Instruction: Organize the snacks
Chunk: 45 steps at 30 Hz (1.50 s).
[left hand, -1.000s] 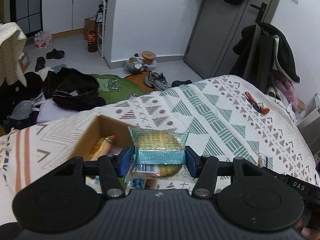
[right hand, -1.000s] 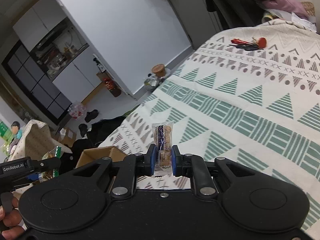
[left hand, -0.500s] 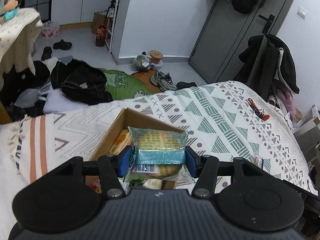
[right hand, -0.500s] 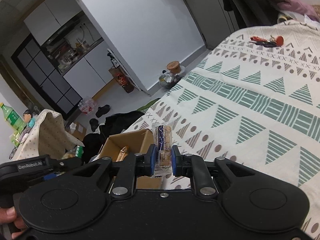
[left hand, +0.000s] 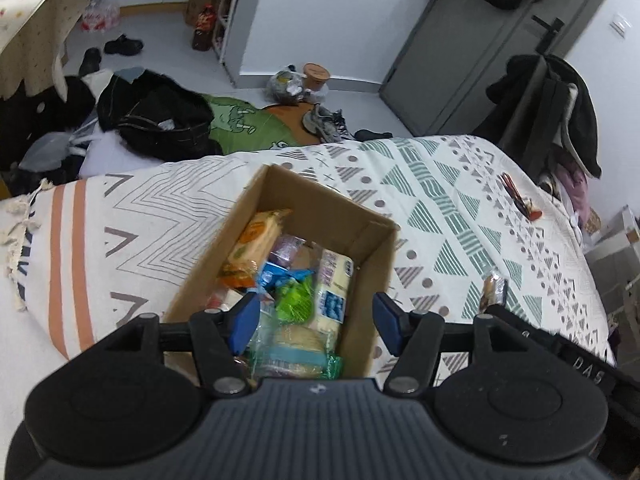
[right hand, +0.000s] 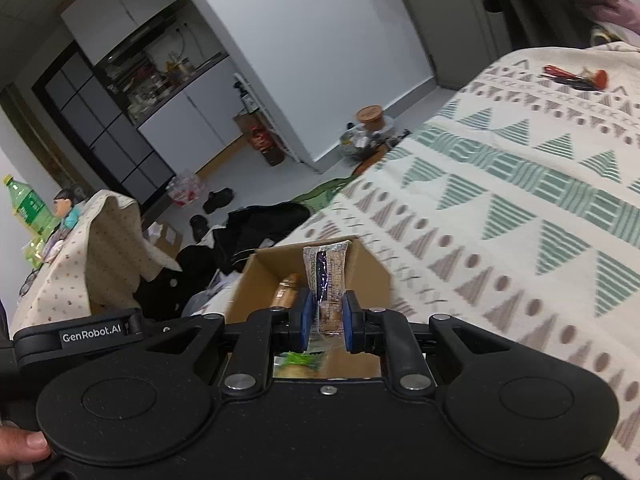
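Note:
An open cardboard box [left hand: 332, 196] sits on the patterned bedspread, holding several snack packets. My left gripper [left hand: 316, 320] hovers over its near end, its jaws opening with nothing pressed between them. The green-wrapped pastry [left hand: 296, 344] lies loose in the box just below the fingers. My right gripper [right hand: 325, 320] is shut on a clear-wrapped snack bar [right hand: 326, 272], held upright above the near side of the box [right hand: 372, 276]. The same snack bar [left hand: 494, 290] shows at the right of the left wrist view, to the right of the box.
A bunch of keys with a red fob [left hand: 520, 200] lies far right on the bedspread [left hand: 440, 200]. Beyond the bed's edge the floor holds a black bag [left hand: 160, 120], shoes and a green mat. A cloth-draped table [right hand: 88, 248] stands left, a coat-covered chair [left hand: 552, 112] right.
My left gripper moved over the box and opened; the green-wrapped pastry dropped from its pads into the box. My right gripper carried the snack bar toward the box.

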### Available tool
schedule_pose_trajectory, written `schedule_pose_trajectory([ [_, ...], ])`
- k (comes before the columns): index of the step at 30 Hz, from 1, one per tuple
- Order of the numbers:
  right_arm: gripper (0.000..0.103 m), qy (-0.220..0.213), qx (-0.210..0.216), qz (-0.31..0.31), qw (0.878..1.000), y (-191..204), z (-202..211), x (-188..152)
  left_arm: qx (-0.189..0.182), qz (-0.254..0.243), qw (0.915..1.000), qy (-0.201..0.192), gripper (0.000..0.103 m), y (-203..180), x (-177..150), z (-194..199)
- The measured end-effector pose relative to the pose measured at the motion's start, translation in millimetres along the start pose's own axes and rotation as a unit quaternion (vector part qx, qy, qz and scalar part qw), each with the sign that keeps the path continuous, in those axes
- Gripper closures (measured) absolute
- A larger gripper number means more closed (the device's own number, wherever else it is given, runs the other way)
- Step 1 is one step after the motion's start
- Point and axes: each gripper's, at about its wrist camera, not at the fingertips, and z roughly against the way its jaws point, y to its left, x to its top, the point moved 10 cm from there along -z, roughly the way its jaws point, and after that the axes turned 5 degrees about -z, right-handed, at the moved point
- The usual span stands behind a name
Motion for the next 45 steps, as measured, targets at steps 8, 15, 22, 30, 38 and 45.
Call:
schedule_pose_trajectory([
  [8,0.086,0.003,0.024,0.0,1.0,41,-18,5,0.011,0.023,0.9995,-0.018,0.033,34,22,14],
  [15,0.056,-0.005,0.016,-0.007,1.0,50,-15,10,0.013,0.031,0.9991,-0.026,0.023,53,31,26],
  [22,0.053,-0.021,-0.001,-0.018,1.0,35,20,3,0.007,0.028,0.9987,-0.041,0.016,59,36,47],
  [30,0.036,-0.045,-0.02,-0.034,0.998,10,72,-3,-0.001,0.0,0.9988,-0.049,0.014,42,21,68],
  [38,0.019,-0.053,-0.029,-0.013,0.998,-4,120,-12,-0.008,-0.042,0.9979,-0.049,0.009,6,-5,88],
  [45,0.005,-0.061,-0.032,0.013,0.998,-8,159,-19,-0.012,-0.072,0.9958,-0.054,0.004,-18,-27,109],
])
